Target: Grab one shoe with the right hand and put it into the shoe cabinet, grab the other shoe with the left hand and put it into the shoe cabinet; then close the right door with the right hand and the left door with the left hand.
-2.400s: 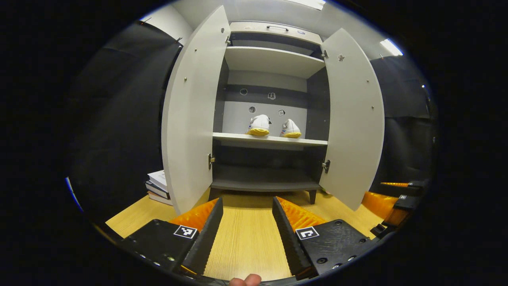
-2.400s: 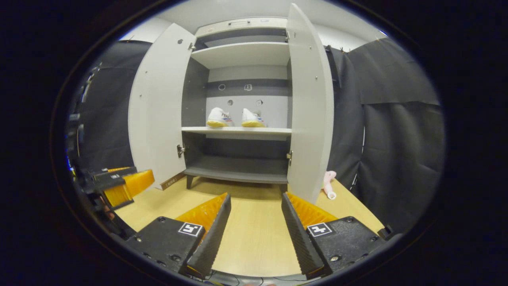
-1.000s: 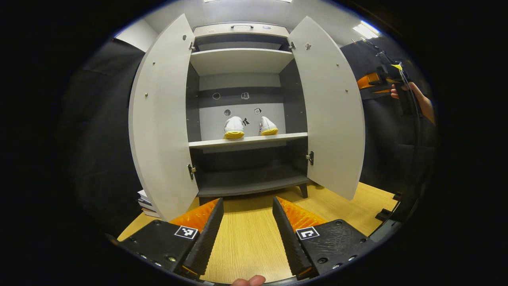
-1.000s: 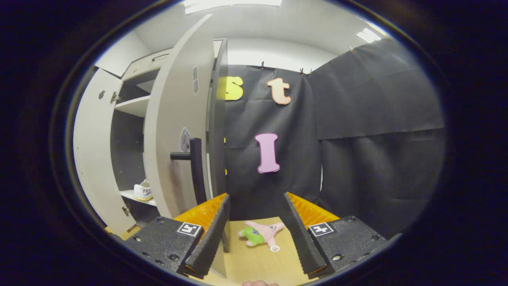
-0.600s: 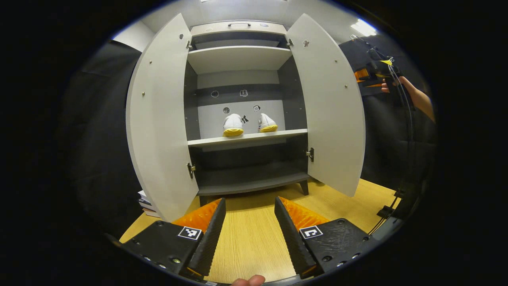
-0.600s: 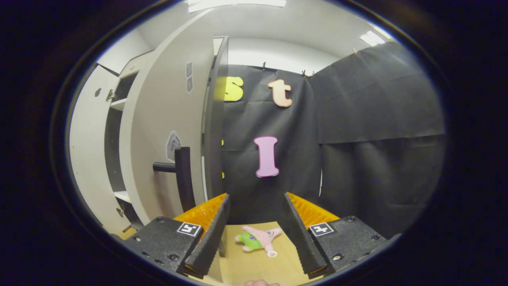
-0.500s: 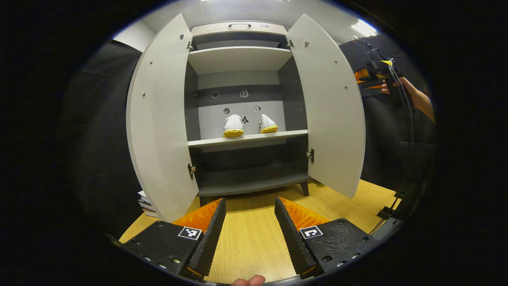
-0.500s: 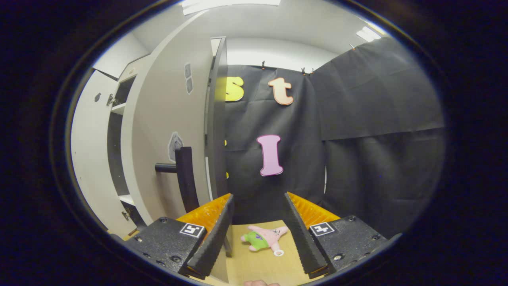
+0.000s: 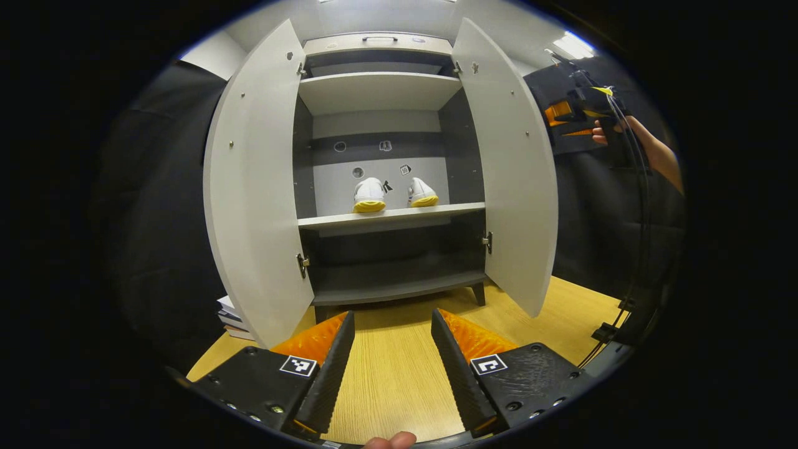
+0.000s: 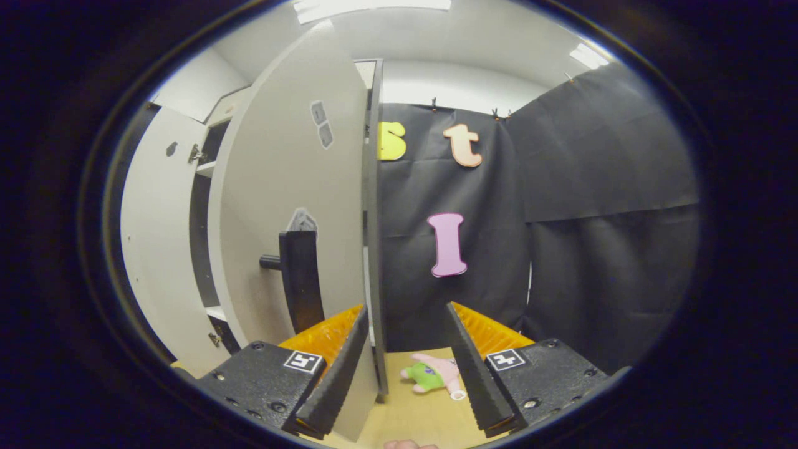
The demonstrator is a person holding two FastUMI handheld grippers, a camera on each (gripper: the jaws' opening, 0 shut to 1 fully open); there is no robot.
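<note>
Since the earlier frame, right door (image 9: 514,168) has swung partway inward; right gripper (image 10: 402,368) has shifted closer to its edge.

Both grippers' jaws stand apart, holding nothing; left gripper (image 9: 389,368) hovers over the wooden floor (image 9: 386,380). Left gripper view: shoe cabinet (image 9: 374,93), left door (image 9: 255,187) open, both shoes (image 9: 369,195) on the middle shelf, books (image 9: 229,312). Right gripper view: door handle (image 10: 299,280), plush toy (image 10: 430,376) on the floor.

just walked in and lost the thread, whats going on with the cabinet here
Both shoes sit on the middle shelf of the shoe cabinet. A person has brought the open right gripper to the outer side of the right door, beside its black handle. The left gripper waits open; the left door is wide open.
</note>
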